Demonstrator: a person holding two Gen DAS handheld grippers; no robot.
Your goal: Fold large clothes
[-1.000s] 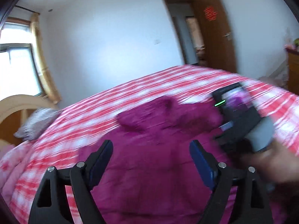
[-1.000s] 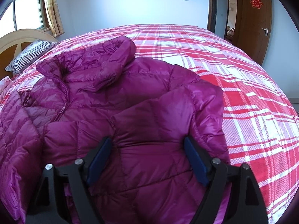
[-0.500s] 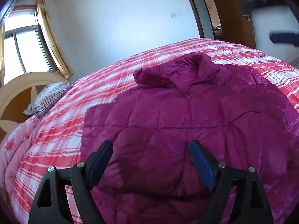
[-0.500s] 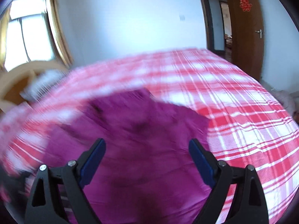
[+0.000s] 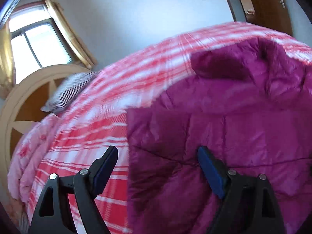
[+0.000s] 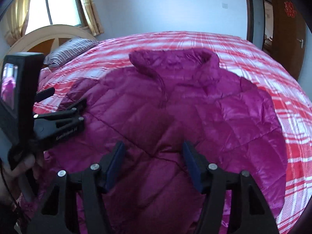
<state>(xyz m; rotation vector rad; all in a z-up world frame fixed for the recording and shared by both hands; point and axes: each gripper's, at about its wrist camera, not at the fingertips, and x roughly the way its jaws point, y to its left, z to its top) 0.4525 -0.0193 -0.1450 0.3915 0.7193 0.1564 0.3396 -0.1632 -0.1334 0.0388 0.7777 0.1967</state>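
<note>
A bed (image 6: 243, 46) with a red-and-white plaid cover carries a magenta quilted jacket (image 6: 175, 117) lying flat, collar toward the far edge. A striped pillow (image 6: 70, 48) rests at the headboard (image 6: 44, 34) corner.

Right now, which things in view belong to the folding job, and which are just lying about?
Job:
- purple puffer jacket, spread on the plaid bedspread
- left gripper, open over the jacket's edge
- right gripper, jaws closing, gripping nothing

Lying about:
- striped pillow
- headboard
- curtains
- door
</note>
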